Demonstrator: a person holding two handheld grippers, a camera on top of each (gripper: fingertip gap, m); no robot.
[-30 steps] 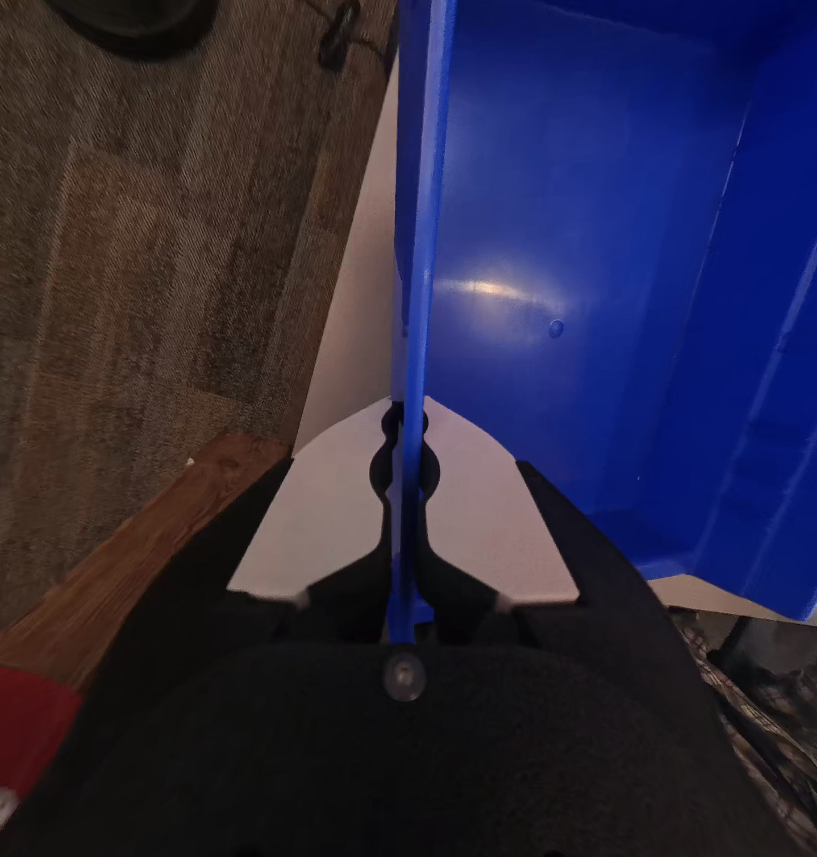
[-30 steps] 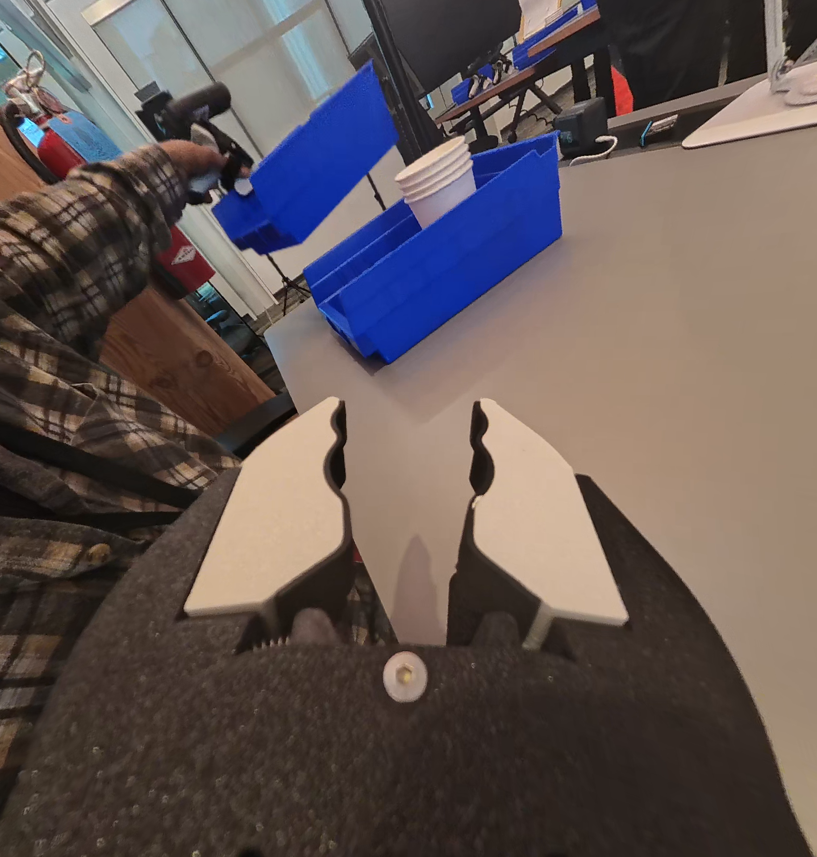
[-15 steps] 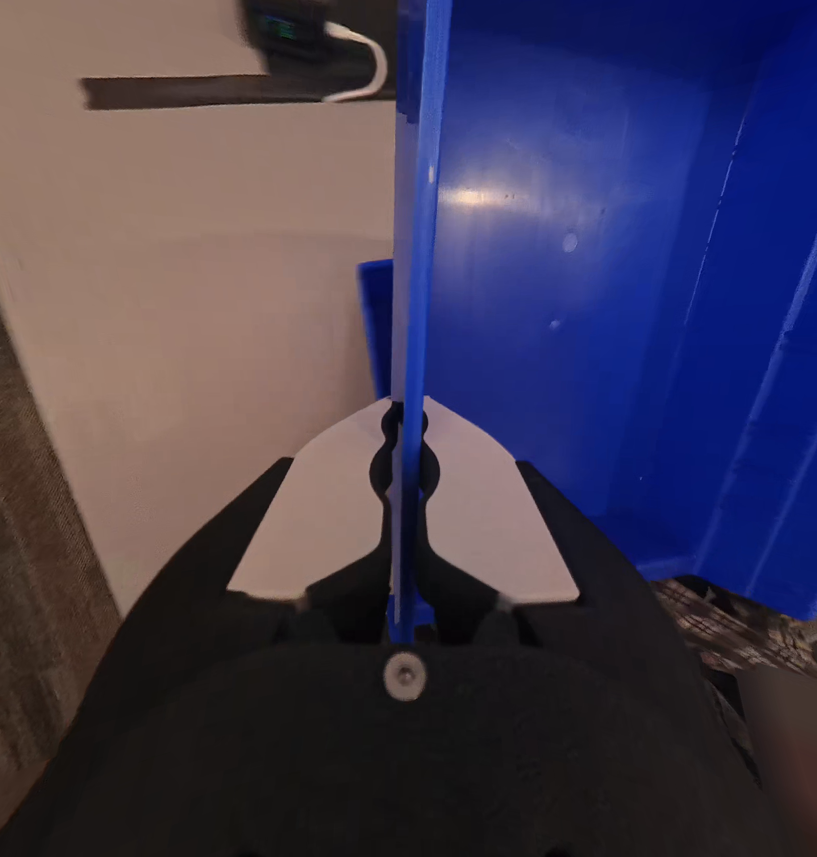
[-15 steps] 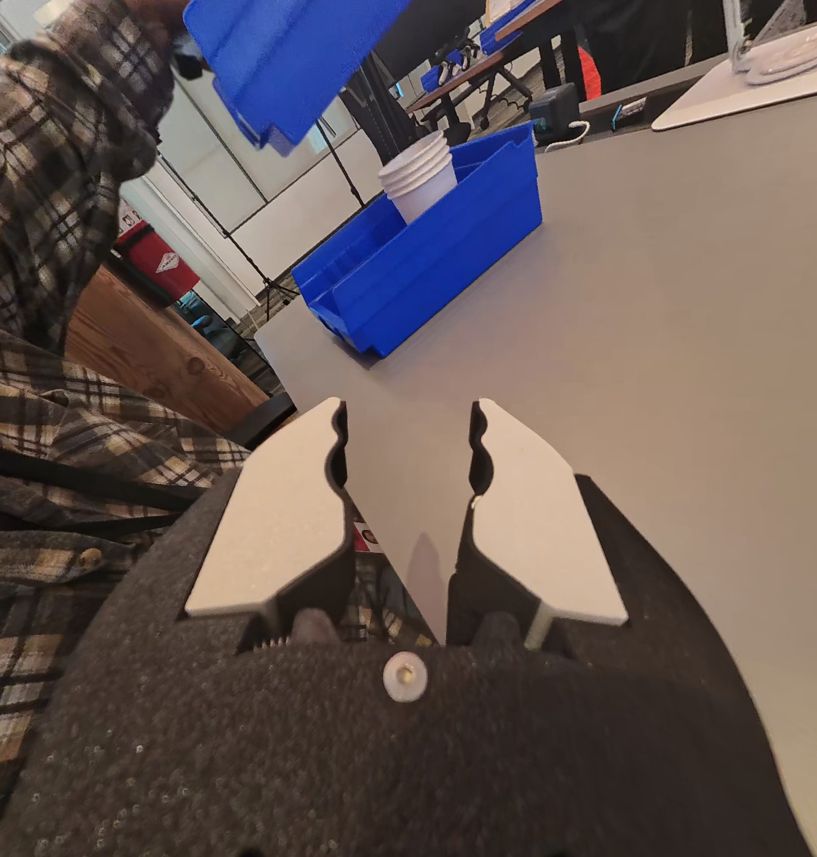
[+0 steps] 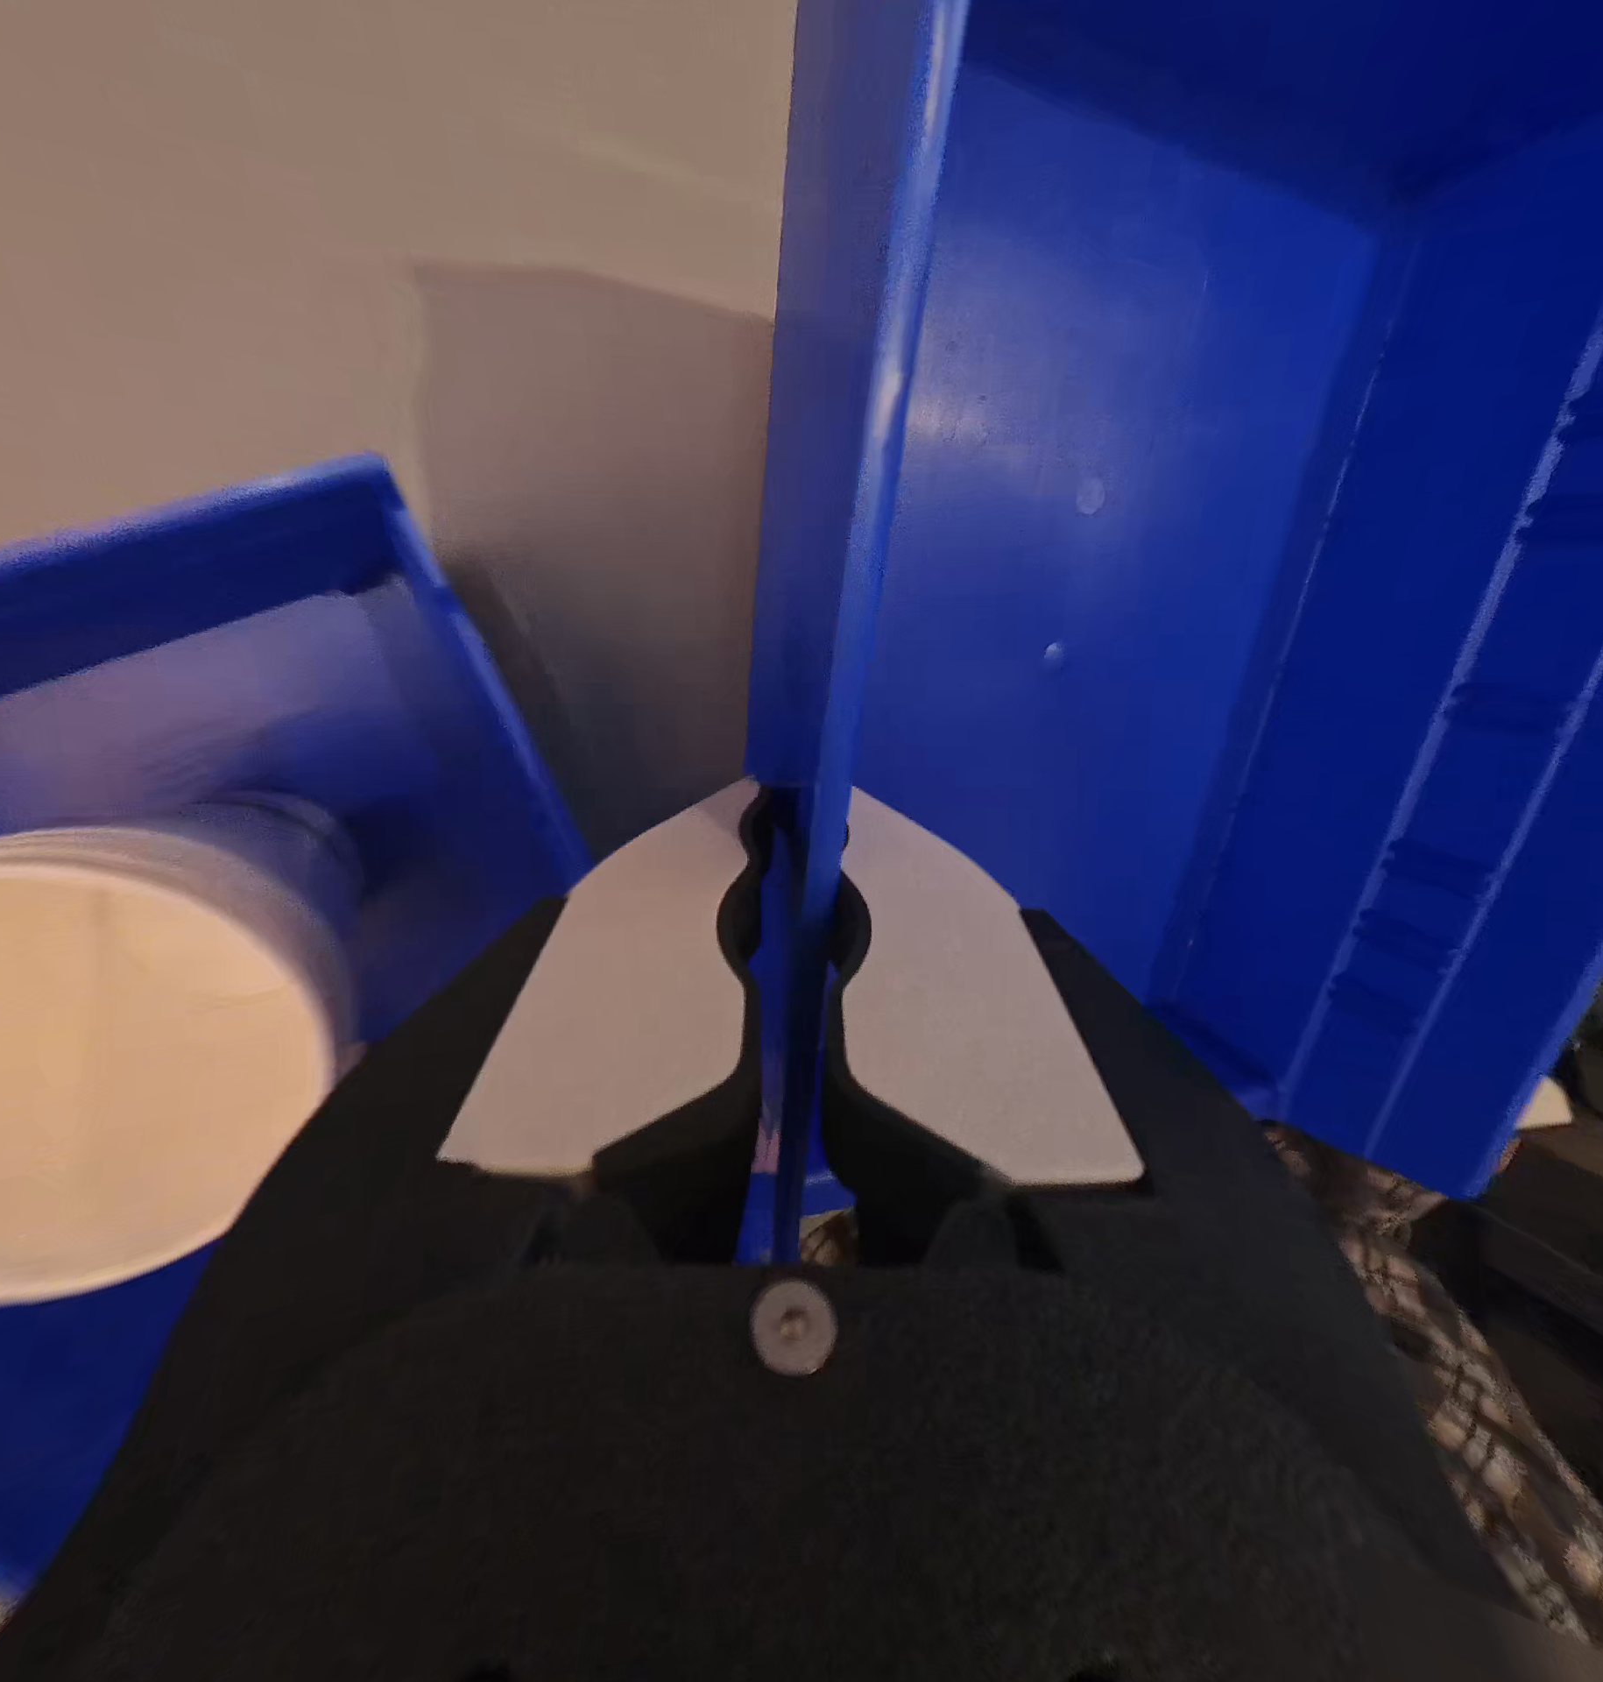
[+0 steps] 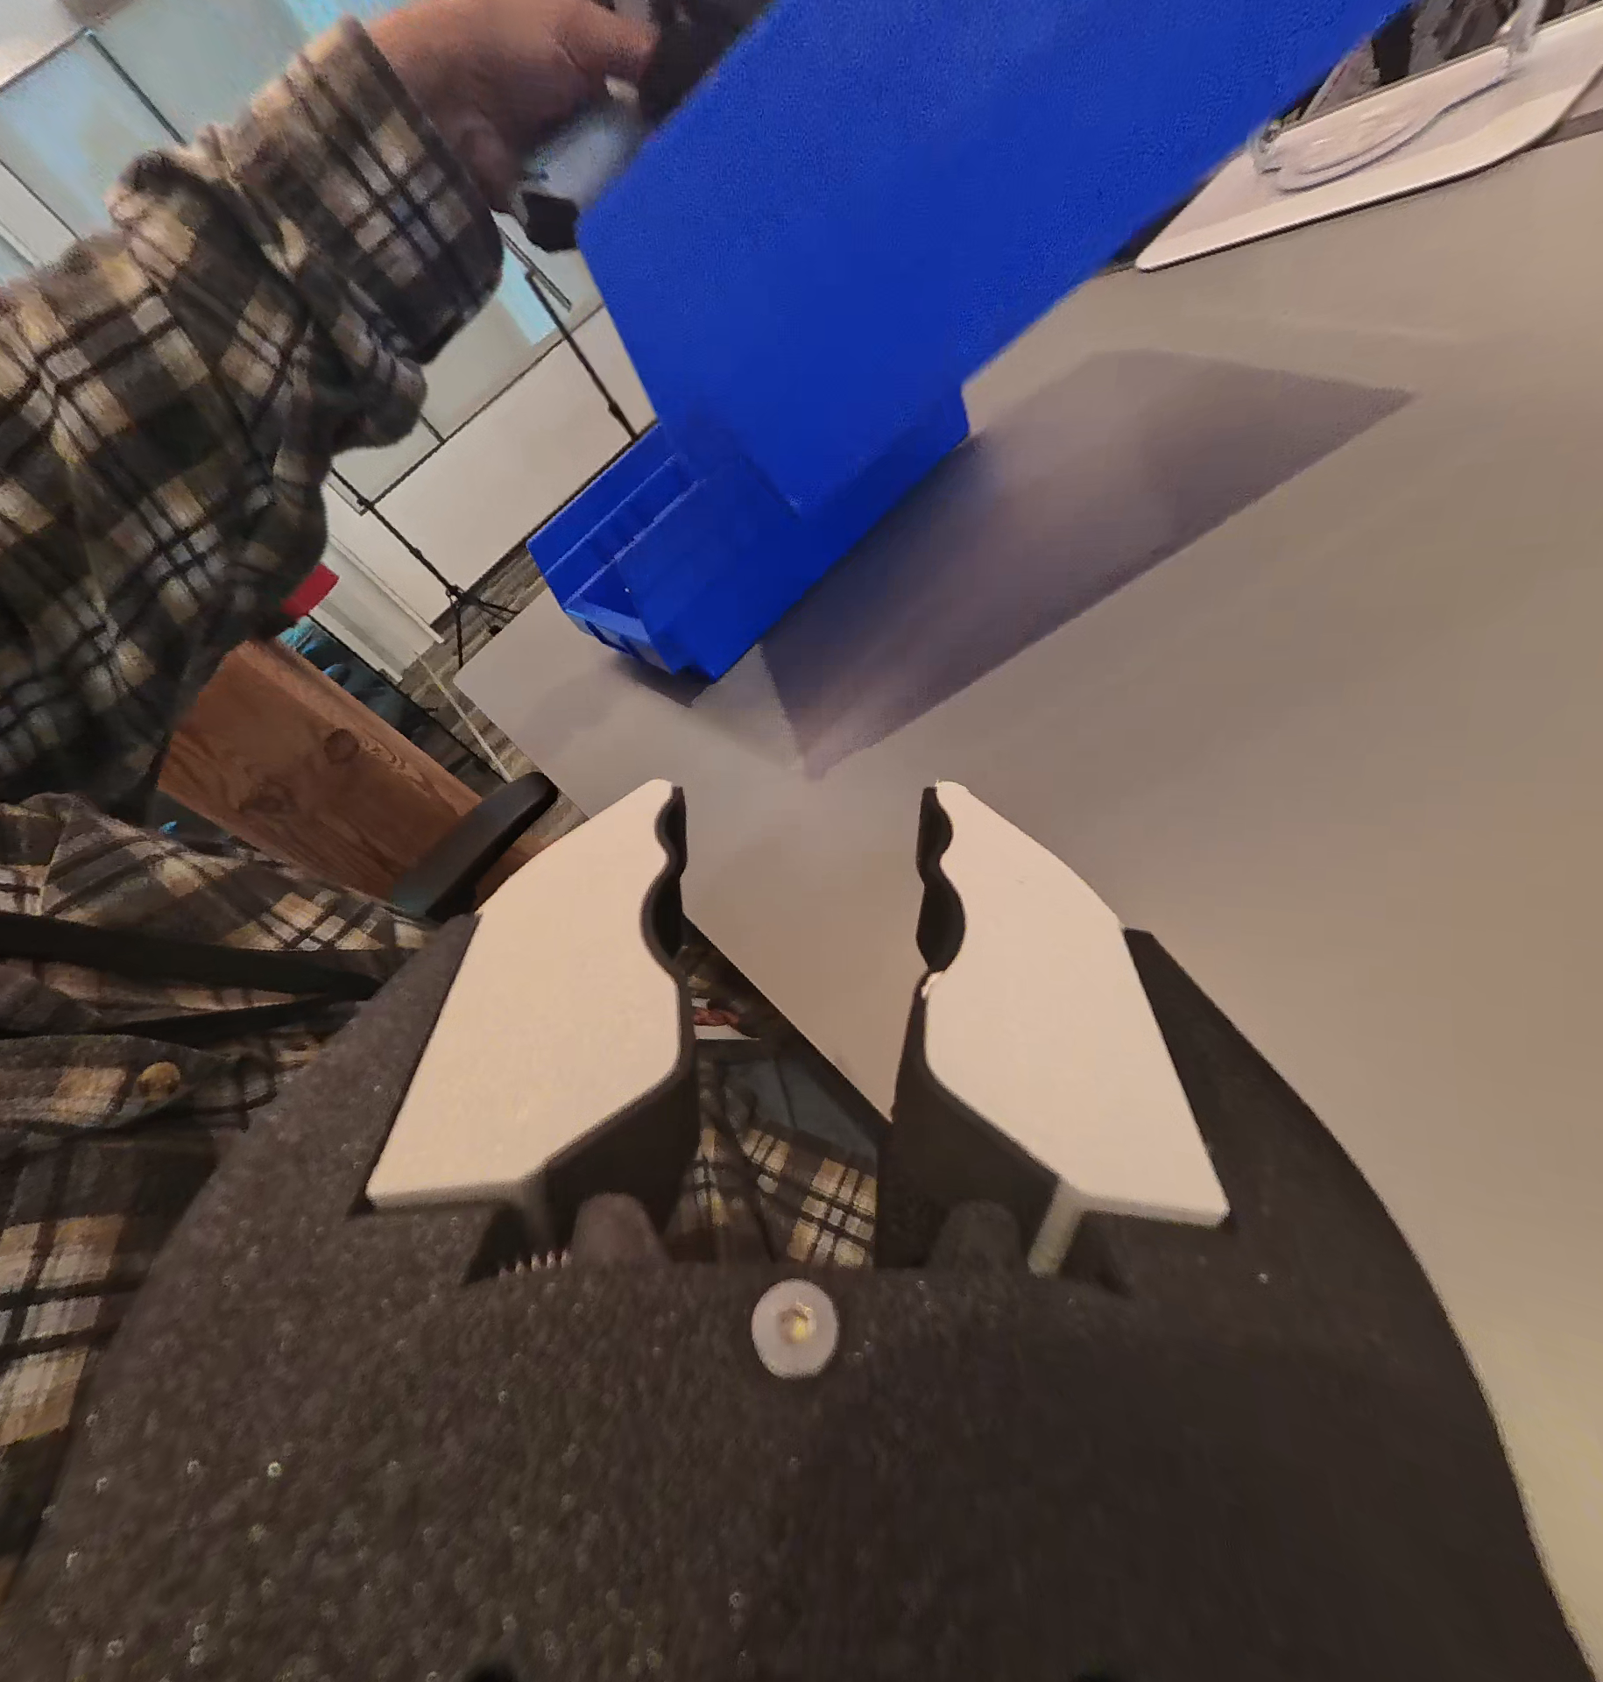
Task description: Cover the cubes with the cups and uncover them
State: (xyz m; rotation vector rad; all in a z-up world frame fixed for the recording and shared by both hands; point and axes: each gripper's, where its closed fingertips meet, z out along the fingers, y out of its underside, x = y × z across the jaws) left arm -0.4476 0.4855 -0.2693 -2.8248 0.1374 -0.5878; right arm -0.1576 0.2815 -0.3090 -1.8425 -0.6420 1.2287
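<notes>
A blue bin's wall (image 5: pixel 834 455) is pinched by the left gripper (image 5: pixel 796 819); stacked cups (image 5: pixel 133 1047), at nine o'clock, are seen only there; the right gripper (image 6: pixel 802 819) is held spread

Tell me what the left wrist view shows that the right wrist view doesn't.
Only the left wrist view shows the white paper cups inside the second blue plastic bin, and the left tongs shut on the lifted blue plastic bin's wall. Only the right wrist view shows the open, empty right tongs, the plaid-sleeved hand and a white mat. Both show the lifted bin, the second bin and the grey table.
</notes>
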